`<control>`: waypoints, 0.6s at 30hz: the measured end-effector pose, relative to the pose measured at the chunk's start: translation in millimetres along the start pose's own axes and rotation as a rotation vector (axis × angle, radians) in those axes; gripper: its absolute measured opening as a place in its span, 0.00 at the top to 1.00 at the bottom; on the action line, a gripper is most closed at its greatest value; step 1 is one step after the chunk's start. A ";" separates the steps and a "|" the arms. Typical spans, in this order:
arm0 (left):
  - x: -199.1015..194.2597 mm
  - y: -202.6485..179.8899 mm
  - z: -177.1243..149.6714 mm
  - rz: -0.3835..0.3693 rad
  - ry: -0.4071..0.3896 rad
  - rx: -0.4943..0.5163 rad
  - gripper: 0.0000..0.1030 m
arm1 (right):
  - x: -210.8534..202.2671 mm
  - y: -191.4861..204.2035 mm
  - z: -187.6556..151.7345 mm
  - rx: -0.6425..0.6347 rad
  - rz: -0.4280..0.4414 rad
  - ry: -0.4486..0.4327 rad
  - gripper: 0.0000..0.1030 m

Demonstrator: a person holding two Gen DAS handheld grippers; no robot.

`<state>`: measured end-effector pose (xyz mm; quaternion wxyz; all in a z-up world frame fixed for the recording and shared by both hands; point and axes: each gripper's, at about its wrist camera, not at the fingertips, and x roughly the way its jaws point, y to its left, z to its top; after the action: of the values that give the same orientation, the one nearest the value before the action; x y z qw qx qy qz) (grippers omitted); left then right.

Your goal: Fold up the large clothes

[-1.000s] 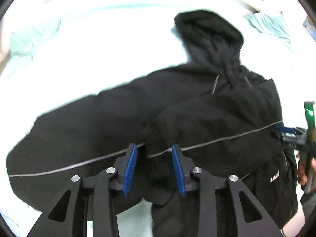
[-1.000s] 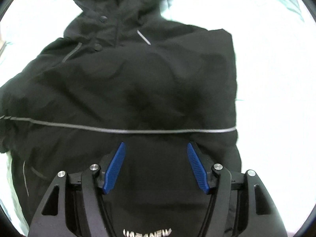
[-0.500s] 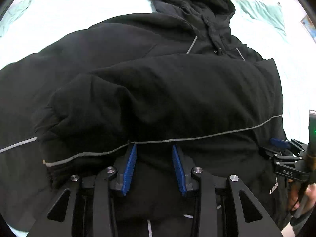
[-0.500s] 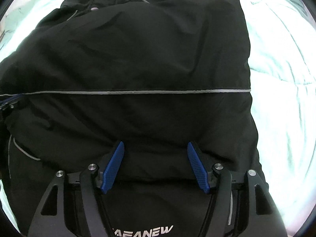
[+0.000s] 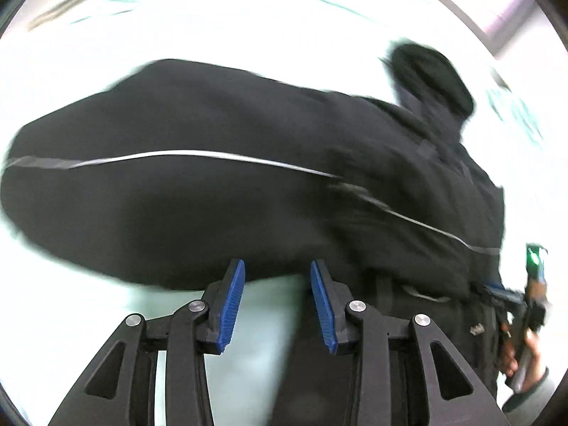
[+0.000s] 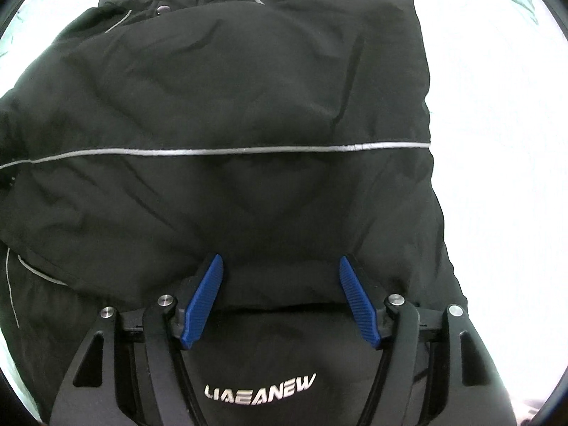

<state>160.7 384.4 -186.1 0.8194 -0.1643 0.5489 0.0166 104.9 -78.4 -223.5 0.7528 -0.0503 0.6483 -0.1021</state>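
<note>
The left gripper (image 5: 277, 296) has its blue fingers (image 5: 232, 294) parted with nothing between them: through the gap shows only the pale bed sheet (image 5: 88, 305), with the near edge of the black jacket (image 5: 220, 191) just beyond the tips. The right gripper (image 6: 280, 298) stands wider, its fingers (image 6: 204, 296) released and hovering over the lower front of the jacket (image 6: 248, 106), just above the white lettering (image 6: 261, 388); the cloth lies under the fingers, not pinched by them, and they have just been opening further.

The jacket lies spread on the bed, hood (image 5: 431, 78) at the far end, a thin reflective stripe (image 6: 227, 151) running across the body. In the right wrist view a sleeve or side panel seems laid across the chest, its straight edge down the right side. In the left wrist view the other side bulges out over the sheet, blurred, so its exact lie is hard to read. At the far right of that view a hand (image 5: 525, 351) holds the other tool.

By my reading one side is folded in and the step in hand is the next fold, with both grippers empty and seeking a hold. The next move calls for the left fingers to reach onto the outlying edge or sleeve, close on a good bite of the padded cloth, and carry it over the body. The right could pin the middle or take the hem. Thick slippery fabric may spring back if gripped too shallowly
</note>
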 end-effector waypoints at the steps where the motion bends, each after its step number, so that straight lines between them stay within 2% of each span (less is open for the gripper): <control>1: -9.9 26.3 0.5 0.022 -0.017 -0.060 0.61 | -3.4 5.5 -0.3 -0.009 -0.007 0.003 0.32; 4: -38.5 101.8 1.5 0.058 -0.092 -0.237 0.57 | -4.2 16.6 5.7 -0.048 -0.030 0.029 0.32; 7: -66.3 170.2 1.7 0.073 -0.180 -0.368 0.57 | -6.3 27.2 -5.0 -0.036 -0.004 0.065 0.32; 8: -72.1 190.4 2.0 0.082 -0.199 -0.402 0.55 | -9.5 30.2 -8.8 -0.024 0.011 0.072 0.32; 9: -74.3 208.9 1.7 0.081 -0.211 -0.435 0.49 | -12.4 33.5 -12.6 -0.015 0.019 0.077 0.32; 12: -66.2 252.1 3.7 0.033 -0.216 -0.532 0.38 | -22.2 44.2 -21.5 -0.011 0.003 0.081 0.32; 15: -47.2 284.5 3.3 -0.043 -0.181 -0.634 0.37 | -35.3 56.9 -27.0 -0.017 -0.023 0.081 0.32; 18: -21.4 293.7 4.9 -0.079 -0.158 -0.669 0.37 | -43.2 67.6 -32.8 -0.016 -0.044 0.089 0.32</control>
<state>95.7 666.7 -238.7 0.7603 -0.4430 0.4411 0.1765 72.6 -1.2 -200.9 0.7203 -0.0659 0.6808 -0.1156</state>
